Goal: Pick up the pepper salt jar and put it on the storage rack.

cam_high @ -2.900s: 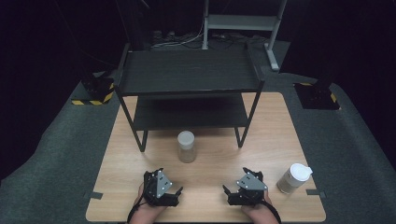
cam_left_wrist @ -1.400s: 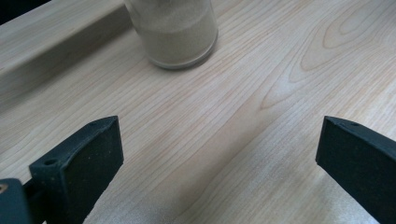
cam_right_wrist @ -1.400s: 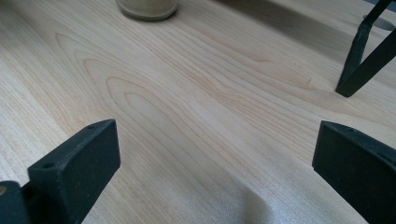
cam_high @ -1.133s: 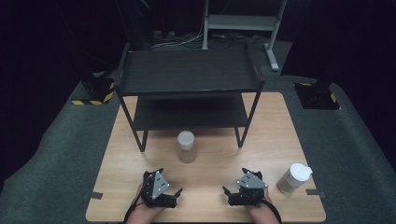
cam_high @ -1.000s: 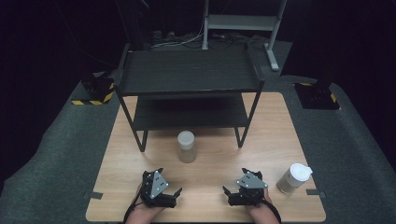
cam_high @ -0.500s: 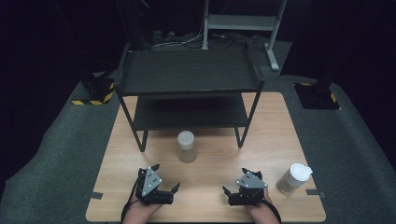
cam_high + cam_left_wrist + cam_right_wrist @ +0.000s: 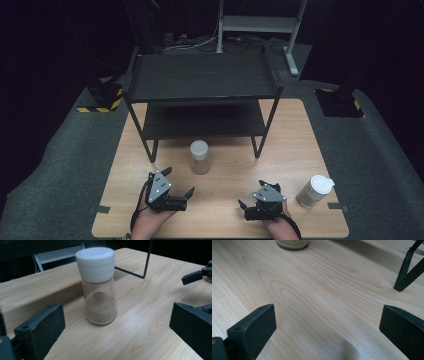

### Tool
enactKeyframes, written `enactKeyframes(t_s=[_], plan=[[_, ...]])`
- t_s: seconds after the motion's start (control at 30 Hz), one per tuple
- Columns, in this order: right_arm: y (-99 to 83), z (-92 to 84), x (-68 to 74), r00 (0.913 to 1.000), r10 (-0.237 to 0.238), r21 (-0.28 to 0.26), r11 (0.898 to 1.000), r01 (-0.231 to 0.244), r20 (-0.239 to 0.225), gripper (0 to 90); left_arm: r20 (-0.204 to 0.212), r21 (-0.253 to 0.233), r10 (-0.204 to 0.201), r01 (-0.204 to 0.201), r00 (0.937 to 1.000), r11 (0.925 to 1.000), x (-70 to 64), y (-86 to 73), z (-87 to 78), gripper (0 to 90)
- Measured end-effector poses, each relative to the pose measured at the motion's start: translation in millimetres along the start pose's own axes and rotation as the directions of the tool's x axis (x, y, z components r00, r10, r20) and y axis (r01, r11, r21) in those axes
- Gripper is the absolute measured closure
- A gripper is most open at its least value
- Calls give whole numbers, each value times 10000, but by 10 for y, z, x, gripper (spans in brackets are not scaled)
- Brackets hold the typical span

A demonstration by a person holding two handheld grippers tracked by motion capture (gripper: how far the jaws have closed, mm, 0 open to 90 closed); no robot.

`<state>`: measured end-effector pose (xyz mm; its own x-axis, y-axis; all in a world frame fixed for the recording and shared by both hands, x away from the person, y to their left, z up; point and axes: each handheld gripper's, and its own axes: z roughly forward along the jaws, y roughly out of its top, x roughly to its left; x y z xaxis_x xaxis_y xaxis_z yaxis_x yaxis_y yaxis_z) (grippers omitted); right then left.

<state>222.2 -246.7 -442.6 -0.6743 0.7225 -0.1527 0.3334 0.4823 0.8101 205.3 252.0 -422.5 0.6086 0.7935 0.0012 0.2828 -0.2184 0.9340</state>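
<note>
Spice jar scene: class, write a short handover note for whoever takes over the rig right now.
Left gripper: open, empty, aimed at the spice jar, not touching it.
Right gripper: open, empty, low over the table.
Spice jar: upright, lid on, in front of the black shelf.
White-lidded cup: upright, near the table's right edge.
Done: nothing gripped.
Left: probably close the left gripper on the jar.
</note>
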Motion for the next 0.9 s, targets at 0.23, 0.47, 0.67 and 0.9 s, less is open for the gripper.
enactKeyframes(t_s=[0.23,0.47,0.67,0.9], plan=[[-7,-2,-8,10000,-16,-39,10000,16,-48,0,-9,-199,-295,294,9996,9994,44,43,149,5],[-9,-3,-11,10000,-14,-49,10000,14,-63,0,-77,-297,-479,477,9988,9984,53,76,293,5],[-17,-6,-13,10000,-21,-94,10000,20,-63,0,-174,-280,-483,478,9987,9985,59,92,436,5],[-13,-5,-19,9999,5,-70,10000,-6,-105,0,-271,-251,-597,590,9979,9979,64,118,591,5]])
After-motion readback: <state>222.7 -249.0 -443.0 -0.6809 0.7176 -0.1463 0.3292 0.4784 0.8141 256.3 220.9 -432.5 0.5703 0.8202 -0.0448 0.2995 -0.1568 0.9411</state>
